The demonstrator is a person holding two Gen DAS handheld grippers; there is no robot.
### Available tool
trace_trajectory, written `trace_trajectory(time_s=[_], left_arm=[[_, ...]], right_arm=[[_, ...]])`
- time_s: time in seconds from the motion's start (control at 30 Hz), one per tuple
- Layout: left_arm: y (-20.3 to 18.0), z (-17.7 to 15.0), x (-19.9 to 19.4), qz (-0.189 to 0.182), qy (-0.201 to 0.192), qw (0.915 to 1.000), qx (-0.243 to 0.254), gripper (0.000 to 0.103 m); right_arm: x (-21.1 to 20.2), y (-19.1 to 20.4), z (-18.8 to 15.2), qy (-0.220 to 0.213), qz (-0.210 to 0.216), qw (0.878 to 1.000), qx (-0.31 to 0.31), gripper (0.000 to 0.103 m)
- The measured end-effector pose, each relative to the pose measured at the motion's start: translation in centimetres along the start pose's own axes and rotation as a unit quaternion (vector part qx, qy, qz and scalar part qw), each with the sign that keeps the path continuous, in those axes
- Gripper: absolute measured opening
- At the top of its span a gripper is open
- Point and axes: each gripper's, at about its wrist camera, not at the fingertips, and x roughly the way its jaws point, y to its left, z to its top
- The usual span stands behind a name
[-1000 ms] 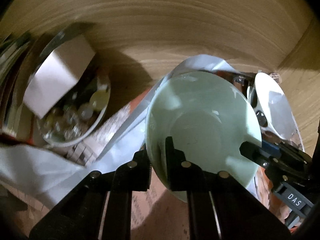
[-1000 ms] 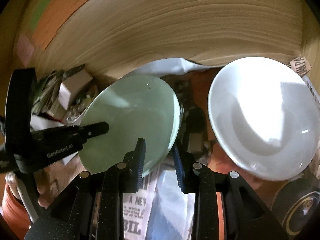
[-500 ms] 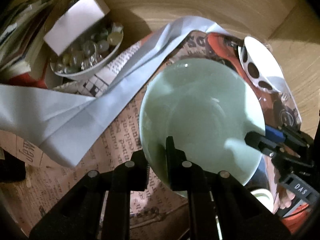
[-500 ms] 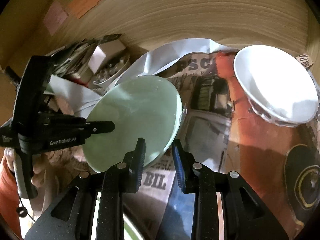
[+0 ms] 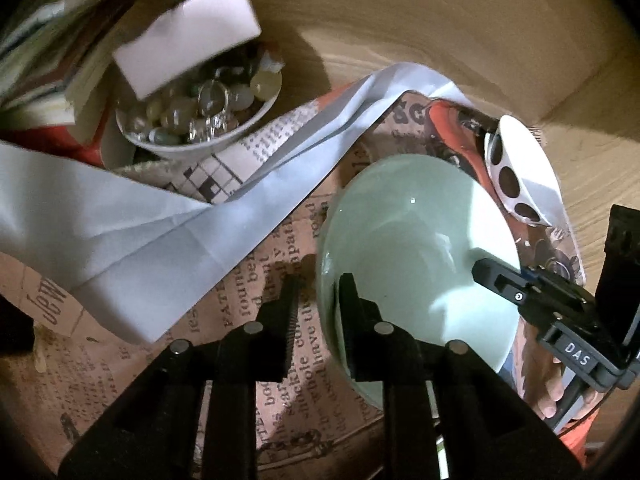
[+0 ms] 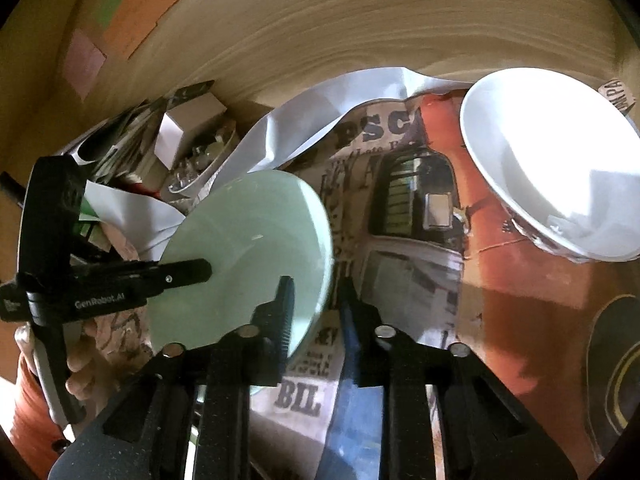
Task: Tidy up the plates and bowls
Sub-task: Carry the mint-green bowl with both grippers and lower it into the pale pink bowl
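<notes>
The pale green bowl (image 5: 416, 248) is pinched by both grippers at once; the left hand-held gripper (image 5: 318, 300) has its jaws narrow on the near rim, one finger inside the bowl and one outside; the right hand-held gripper (image 6: 316, 304) grips the opposite edge, its jaws having just been closing with the rim between them, so they're now tight on it too; from the right wrist view the bowl (image 6: 244, 256) looks tilted and sits just ahead-left of that gripper.

Ahead and to the right of the right gripper is a white bowl (image 6: 548, 160), apart from the green one; in the left view it shows dark round spots on its outside (image 5: 516, 168).

The surface is wood-grain (image 5: 420, 20), but mostly covered with printed newspaper sheets (image 5: 276, 280) in brown, red and black ink; a long strip of plain white paper (image 5: 168, 216) lies across them, ahead-left of the left gripper; further ahead-left there's a white dish of glass pebbles (image 5: 200, 116) with a white box (image 5: 188, 36) resting on top, and a stack of books or magazines (image 5: 44, 72) beside it.

Light falls in hard patches; can't tell much of the room beyond the surface.
</notes>
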Motion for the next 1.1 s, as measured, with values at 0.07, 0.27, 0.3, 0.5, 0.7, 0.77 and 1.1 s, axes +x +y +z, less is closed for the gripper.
trace_trajectory(time_s=[0.07, 0.27, 0.3, 0.5, 0.7, 0.77, 1.1], left_arm=[[0.1, -0.4, -1.4, 0.004, -0.009, 0.9999, 0.014, 0.011], [-0.6, -0.8, -2.2, 0.022, -0.029, 0.999, 0.026, 0.011], [-0.6, -1.0, -2.6, 0.018, -0.031, 0.9991, 0.025, 0.011], [-1.3, -3.2, -6.2, 0.02, -0.076, 0.9961, 0.04, 0.011], [-2.6, -5.9, -10.2, 0.016, -0.131, 0.9902, 0.045, 0.011], [-2.5, -6.8, -11.4, 0.013, -0.146, 0.9883, 0.043, 0.011], [-1.9, -11.5, -15.7, 0.03, -0.212, 0.9759, 0.041, 0.011]], right_arm=[[-0.2, 0.6, -0.2, -0.007, -0.01, 1.0, -0.012, 0.016], [-1.4, 1.8, -0.7, -0.02, -0.021, 0.999, -0.031, 0.016], [-1.7, 1.9, -0.7, -0.023, -0.02, 0.999, -0.032, 0.016], [-4.5, 3.6, -1.3, -0.058, -0.021, 0.997, -0.048, 0.016], [-7.7, 5.6, -2.1, -0.092, -0.003, 0.994, -0.059, 0.016], [-8.3, 6.3, -2.5, -0.099, -0.001, 0.993, -0.067, 0.016], [-9.7, 9.7, -4.5, -0.112, 0.028, 0.989, -0.097, 0.016]])
